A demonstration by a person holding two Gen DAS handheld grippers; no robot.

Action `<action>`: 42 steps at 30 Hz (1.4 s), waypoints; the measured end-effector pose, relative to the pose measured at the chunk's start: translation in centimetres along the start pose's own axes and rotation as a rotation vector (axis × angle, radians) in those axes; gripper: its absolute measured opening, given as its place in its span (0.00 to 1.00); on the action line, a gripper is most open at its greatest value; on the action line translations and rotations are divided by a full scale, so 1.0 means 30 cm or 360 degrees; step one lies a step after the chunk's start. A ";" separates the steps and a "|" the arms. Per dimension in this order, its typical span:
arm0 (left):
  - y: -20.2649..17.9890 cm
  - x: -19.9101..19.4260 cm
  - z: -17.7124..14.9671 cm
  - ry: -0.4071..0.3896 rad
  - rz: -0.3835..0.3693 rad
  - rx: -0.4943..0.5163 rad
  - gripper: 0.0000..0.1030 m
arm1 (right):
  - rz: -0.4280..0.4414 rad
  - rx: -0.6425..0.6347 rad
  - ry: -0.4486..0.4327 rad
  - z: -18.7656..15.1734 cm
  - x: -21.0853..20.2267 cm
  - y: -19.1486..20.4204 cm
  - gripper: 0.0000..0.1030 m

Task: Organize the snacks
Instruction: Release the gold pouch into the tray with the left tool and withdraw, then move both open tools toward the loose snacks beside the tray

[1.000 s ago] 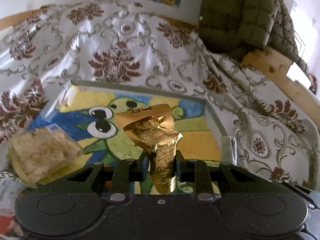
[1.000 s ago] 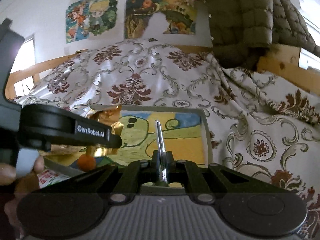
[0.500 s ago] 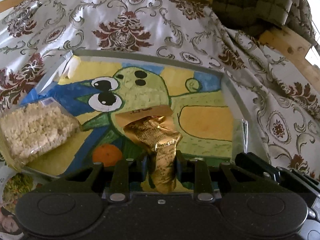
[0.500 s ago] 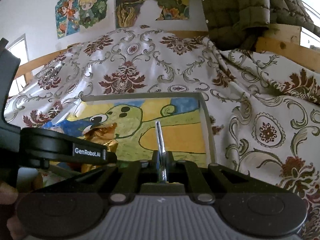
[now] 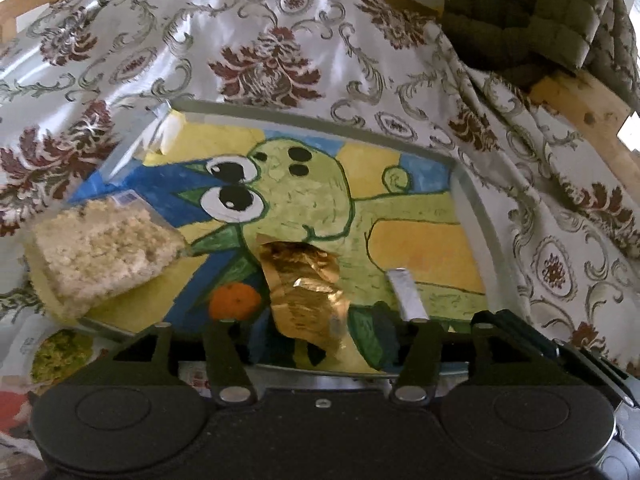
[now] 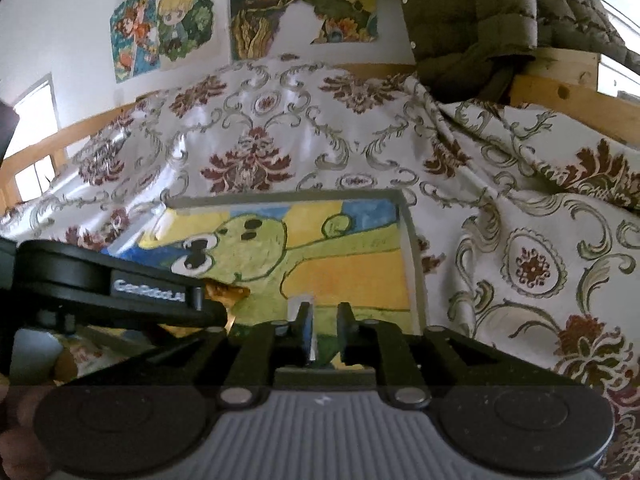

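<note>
Left wrist view: the left gripper [image 5: 320, 328] points down at a shallow tray [image 5: 476, 216] whose floor carries a painted green cartoon creature on blue and yellow. Its jaws are opening, spread well apart. The gold foil snack packet [image 5: 306, 292] lies on the tray floor between them, crumpled, touching neither finger; grip released.

A clear-wrapped puffed rice cake [image 5: 100, 252] sits at the tray's left edge, partly overhanging the rim, well apart from the gold packet. A painted orange circle [image 5: 234, 301] shows on the tray floor just left of the packet.

A slim silver packet [image 5: 406, 290] lies flat on the tray to the right of the gold one, its near end at the right gripper's [image 6: 324, 326] tips, which enter the left view at lower right.

Right wrist view: the right gripper's jaws are opening, a narrow gap only. The silver packet's [image 6: 306, 328] near end rests against the left finger; the right finger stands clear of it, so no clamp. The left gripper's [image 6: 120, 292] black body crosses the left side of this view, with a corner of gold foil [image 6: 224, 294] beyond it.

The tray sits on a white floral-patterned cloth [image 6: 280, 136]. Far side: wooden rail [image 6: 568, 92], a quilted olive jacket [image 6: 480, 12], cartoon posters [image 6: 168, 28] on the wall.
</note>
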State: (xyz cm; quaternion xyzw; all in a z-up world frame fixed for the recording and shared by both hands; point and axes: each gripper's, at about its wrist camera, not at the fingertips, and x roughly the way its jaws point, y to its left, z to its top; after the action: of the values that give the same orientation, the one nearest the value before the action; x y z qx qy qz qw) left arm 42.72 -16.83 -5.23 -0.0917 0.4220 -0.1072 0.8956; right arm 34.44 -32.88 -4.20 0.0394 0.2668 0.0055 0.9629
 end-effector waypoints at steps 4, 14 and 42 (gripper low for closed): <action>0.000 -0.080 0.014 -0.0081 -0.0001 0.0010 0.70 | 0.0002 0.0045 -0.0077 0.032 -0.054 -0.016 0.35; 0.021 -0.371 0.004 -0.0427 0.0074 0.0053 0.99 | 0.0052 0.0145 -0.0353 0.087 -0.286 -0.036 0.76; 0.167 -0.858 -0.376 -0.0661 0.0248 0.0156 0.99 | -0.0005 0.0073 -0.0431 -0.165 -0.730 0.157 1.00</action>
State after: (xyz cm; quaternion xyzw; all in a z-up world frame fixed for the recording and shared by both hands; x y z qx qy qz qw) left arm 18.58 -5.91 5.37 -0.0353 0.2288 -0.0370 0.9721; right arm 13.15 -28.52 3.19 0.0614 0.1345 -0.0074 0.9890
